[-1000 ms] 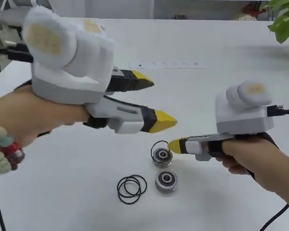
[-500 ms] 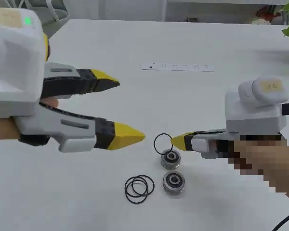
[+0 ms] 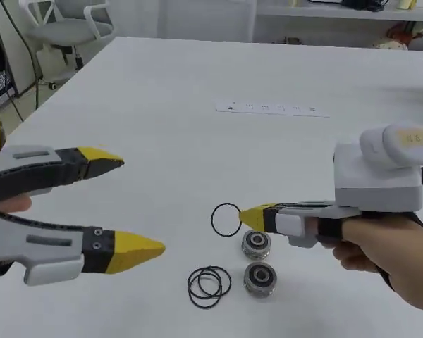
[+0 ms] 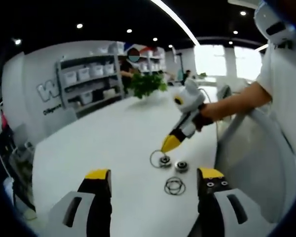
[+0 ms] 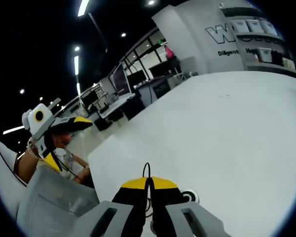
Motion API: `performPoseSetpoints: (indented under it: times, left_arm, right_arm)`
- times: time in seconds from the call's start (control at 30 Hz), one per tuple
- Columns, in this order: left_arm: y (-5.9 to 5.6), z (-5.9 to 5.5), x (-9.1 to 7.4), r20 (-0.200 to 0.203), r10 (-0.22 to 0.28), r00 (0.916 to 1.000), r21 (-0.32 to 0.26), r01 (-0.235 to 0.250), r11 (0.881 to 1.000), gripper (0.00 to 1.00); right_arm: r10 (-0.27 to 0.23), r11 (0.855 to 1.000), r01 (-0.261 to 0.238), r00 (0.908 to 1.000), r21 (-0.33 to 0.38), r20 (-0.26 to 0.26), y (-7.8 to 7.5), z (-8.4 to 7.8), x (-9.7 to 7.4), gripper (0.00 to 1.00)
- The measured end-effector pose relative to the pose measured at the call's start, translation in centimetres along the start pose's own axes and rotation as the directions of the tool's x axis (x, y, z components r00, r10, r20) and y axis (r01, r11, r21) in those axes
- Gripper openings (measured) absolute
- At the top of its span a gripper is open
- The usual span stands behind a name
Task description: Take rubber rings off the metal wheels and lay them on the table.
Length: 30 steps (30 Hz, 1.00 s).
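**One ring pinched in your right gripper, clear of the wheel**

The rubber ring (image 3: 226,219) hangs as an open loop from the tip of your right gripper (image 3: 248,217). It sits just above and to the left of the nearer-to-tip metal wheel (image 3: 256,243) and looks free of it. The right gripper's jaws are pressed together on the ring's edge. That thin pinch is why the loop dangles upright rather than lying flat.

A second metal wheel (image 3: 260,277) sits just beside the first, closer to you. That makes two wheels, both standing on the table (image 3: 197,105).

Left of the second wheel lies a small pile of rings (image 3: 209,284), overlapping. I count about three, though the overlap makes the exact number hard to tell. With the one you hold, that is roughly four.

The pile looks like your drop spot, so the held ring probably belongs there.

Your left gripper (image 3: 137,205) hovers well apart to the left, jaws spread wide and holding nothing. It is not bracing either wheel.
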State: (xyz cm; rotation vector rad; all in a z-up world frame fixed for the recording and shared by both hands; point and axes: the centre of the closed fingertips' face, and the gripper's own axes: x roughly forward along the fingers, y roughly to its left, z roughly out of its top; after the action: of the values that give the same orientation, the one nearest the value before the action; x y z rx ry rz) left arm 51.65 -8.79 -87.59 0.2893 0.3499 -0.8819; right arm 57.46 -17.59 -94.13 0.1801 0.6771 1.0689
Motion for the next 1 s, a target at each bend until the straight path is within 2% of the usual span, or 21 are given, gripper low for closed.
performPoseSetpoints:
  times: [0.27, 0.4, 0.5, 0.57, 0.7, 1.0]
  left_arm:
    - [-0.6, -3.3, 0.0, -0.023, 0.007, 0.9997, -0.107, -0.01, 0.994, 0.74]
    - [-1.0, -4.3, 0.1, -0.04, 0.006, 0.9992, -0.13, -0.011, 0.991, 0.77]
    - [-1.3, -4.8, 0.1, -0.045, 0.007, 0.9989, -0.148, -0.013, 0.989, 0.82]
    - [-1.5, -4.8, 0.2, -0.035, 0.004, 0.9994, -0.171, -0.01, 0.985, 0.84]
    - [-1.8, -4.9, 0.4, -0.03, 0.001, 0.9996, -0.182, -0.006, 0.983, 0.85]
    - [-2.8, -6.2, 0.9, -0.063, -0.025, 0.9977, -0.198, 0.012, 0.98, 0.87]
  right_arm:
    - [0.041, 0.999, -0.041, 0.9991, 0.01, -0.006, 1.0, -0.3, 0.4, 0.0]
    - [0.062, 0.998, -0.062, 0.9979, 0.007, -0.02, 1.7, -0.8, 0.8, 0.0]
    - [0.077, 0.997, -0.077, 0.9964, 0.005, -0.036, 2.3, -1.3, 1.1, 0.0]
    - [0.091, 0.996, -0.091, 0.9945, 0.003, -0.052, 2.6, -1.9, 1.3, 0.0]
    - [0.104, 0.995, -0.104, 0.9914, -0.004, -0.079, 3.2, -2.7, 1.7, 0.0]
    - [0.117, 0.992, -0.124, 0.981, -0.032, -0.155, 3.6, -4.8, 2.6, 0.0]
